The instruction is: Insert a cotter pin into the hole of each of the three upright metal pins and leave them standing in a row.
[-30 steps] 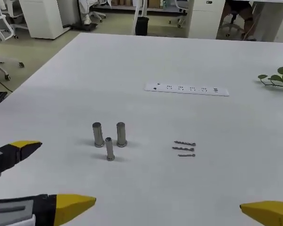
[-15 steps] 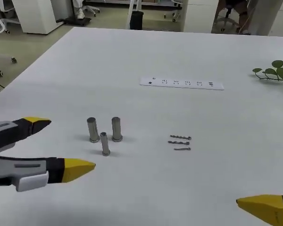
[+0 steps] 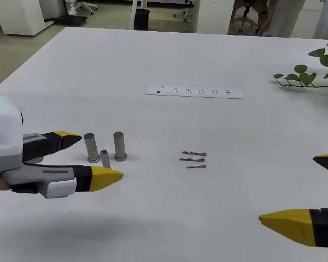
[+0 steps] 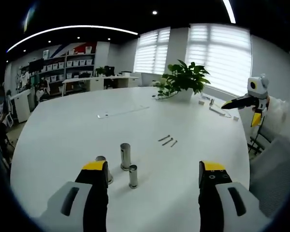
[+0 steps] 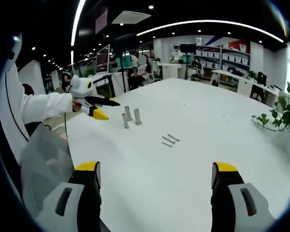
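Three metal pins point(image 3: 105, 152) stand up straight on the white table point(image 3: 164, 65), at about 9 o'clock from the middle of the head view. They are short, round and shiny grey, and each has a wider foot at the bottom. Two stand side by side at the back. The third stands in front, at 6 o'clock from the gap between them, so they make a little triangle and not a row. The pins are too small to show their holes. Three cotter pins point(image 3: 194, 160) lie flat on the table at 3 o'clock from the metal pins, well apart from them. They are thin and grey, and they lie one under the other like three short lines. None of them is in a metal pin. The left gripper point(image 3: 100, 156) has yellow tips and its jaws are spread wide, with nothing held. It is close to the metal pins, coming in from 9 o'clock. The right gripper point(image 3: 288, 189) is down at 4 o'clock from the cotter pins, far from them, with its jaws spread wide and nothing held. A white power strip point(image 3: 194, 91) lies at 12 o'clock from the cotter pins, and a green plant point(image 3: 311, 73) is at 2 o'clock.
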### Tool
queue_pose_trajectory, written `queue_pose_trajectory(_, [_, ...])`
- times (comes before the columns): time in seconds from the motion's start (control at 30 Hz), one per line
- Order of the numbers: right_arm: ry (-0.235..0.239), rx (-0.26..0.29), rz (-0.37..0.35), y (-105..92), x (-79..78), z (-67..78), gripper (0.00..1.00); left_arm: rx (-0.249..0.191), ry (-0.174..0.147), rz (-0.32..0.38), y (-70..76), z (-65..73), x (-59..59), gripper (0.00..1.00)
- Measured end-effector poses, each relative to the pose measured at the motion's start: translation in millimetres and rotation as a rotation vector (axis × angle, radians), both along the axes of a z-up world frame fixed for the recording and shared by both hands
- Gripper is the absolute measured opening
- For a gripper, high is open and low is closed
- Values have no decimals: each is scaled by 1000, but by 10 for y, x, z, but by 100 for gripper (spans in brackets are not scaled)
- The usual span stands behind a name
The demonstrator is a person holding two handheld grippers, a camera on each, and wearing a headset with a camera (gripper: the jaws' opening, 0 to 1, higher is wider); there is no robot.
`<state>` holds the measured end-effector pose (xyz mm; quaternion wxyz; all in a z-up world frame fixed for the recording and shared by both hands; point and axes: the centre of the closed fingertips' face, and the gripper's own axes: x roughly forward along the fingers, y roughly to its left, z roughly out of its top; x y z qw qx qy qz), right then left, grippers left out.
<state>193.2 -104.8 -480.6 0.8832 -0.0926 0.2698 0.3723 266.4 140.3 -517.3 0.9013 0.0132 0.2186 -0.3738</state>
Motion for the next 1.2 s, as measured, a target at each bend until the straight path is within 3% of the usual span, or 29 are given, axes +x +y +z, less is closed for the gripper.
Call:
queue_pose_trajectory(0.27, [16, -40, 57, 79, -73, -91, 94, 23, 4, 25, 20, -116, 139, 68])
queue_pose_trajectory(0.67, [21, -32, 39, 76, -86, -113, 95, 58, 26, 15, -53, -303, 201, 50])
queue_pose_trajectory(0.97, [29, -15, 31, 86, -94, -121, 95, 26, 59, 25, -84, -366, 225, 40])
queue_pose_trajectory(1.2, [29, -14, 31, 85, -107, -121, 95, 36, 69, 37, -65, -430, 249, 32])
